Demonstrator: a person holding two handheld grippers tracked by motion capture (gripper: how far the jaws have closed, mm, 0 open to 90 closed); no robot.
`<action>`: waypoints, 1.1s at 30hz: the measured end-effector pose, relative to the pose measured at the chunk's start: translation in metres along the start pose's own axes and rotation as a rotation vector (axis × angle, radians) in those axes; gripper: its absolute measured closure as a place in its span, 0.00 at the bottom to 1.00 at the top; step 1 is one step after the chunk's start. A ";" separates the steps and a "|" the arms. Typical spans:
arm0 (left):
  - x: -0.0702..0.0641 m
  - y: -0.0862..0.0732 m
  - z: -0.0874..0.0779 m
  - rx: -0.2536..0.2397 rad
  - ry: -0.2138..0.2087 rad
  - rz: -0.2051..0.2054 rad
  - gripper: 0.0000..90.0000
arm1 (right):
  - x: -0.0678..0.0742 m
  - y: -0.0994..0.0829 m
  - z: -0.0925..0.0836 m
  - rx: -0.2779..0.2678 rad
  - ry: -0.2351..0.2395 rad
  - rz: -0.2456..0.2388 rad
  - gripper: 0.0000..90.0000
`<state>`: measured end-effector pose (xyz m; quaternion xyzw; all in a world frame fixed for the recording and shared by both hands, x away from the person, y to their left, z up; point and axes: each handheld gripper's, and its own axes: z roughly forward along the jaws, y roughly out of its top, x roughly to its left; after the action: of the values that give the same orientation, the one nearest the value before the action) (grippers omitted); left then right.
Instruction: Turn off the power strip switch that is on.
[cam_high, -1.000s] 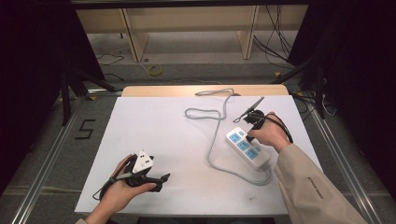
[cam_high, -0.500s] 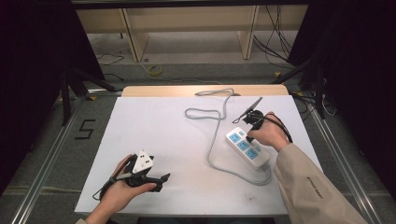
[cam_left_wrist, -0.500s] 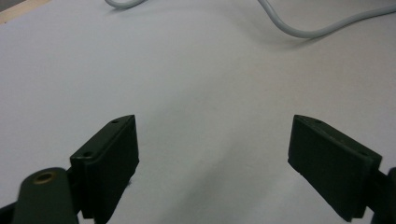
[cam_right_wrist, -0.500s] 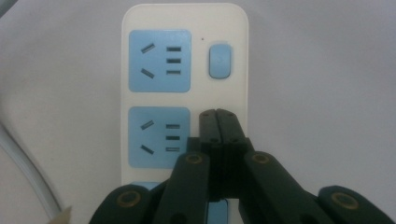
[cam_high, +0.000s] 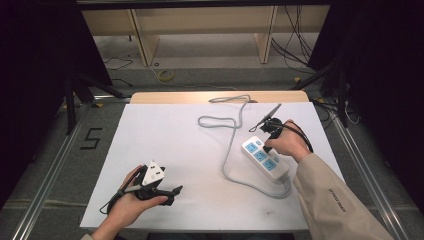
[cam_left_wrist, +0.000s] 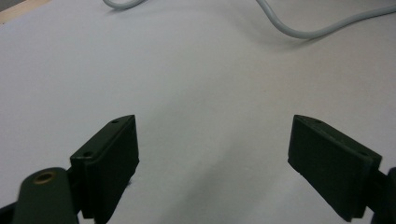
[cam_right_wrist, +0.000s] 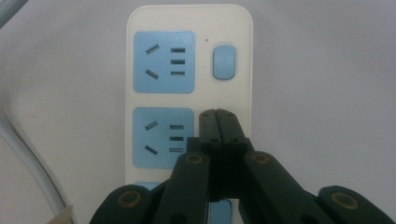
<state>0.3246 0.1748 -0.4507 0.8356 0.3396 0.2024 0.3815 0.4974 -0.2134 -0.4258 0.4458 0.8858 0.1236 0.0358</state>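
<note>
The right gripper (cam_right_wrist: 217, 114), jaws pressed together on nothing, hovers over the power strip (cam_right_wrist: 189, 93) beside its middle socket, below the blue switch (cam_right_wrist: 223, 61); the strip looks rigid, light and slippery, best pinned flat; its grey cord (cam_high: 231, 150) trails toward the idle, wide-open left gripper (cam_high: 172, 192).

A lab recording bay: white-topped table (cam_high: 165, 150), black curtains (cam_high: 35, 60), floor rails (cam_high: 50, 165), loose cables (cam_high: 295, 45).
</note>
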 end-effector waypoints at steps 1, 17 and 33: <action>0.000 0.000 0.000 0.000 0.000 0.000 0.18 | 0.001 0.001 0.000 -0.003 -0.008 0.000 1.00; 0.000 0.000 0.000 0.000 -0.001 -0.001 0.18 | 0.002 0.005 0.000 0.018 -0.038 -0.014 1.00; 0.000 -0.001 0.000 -0.002 0.000 0.001 0.18 | 0.001 0.006 0.000 0.038 -0.033 -0.018 1.00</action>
<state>0.3243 0.1747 -0.4513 0.8353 0.3393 0.2030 0.3820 0.5011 -0.2092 -0.4246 0.4404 0.8913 0.0988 0.0432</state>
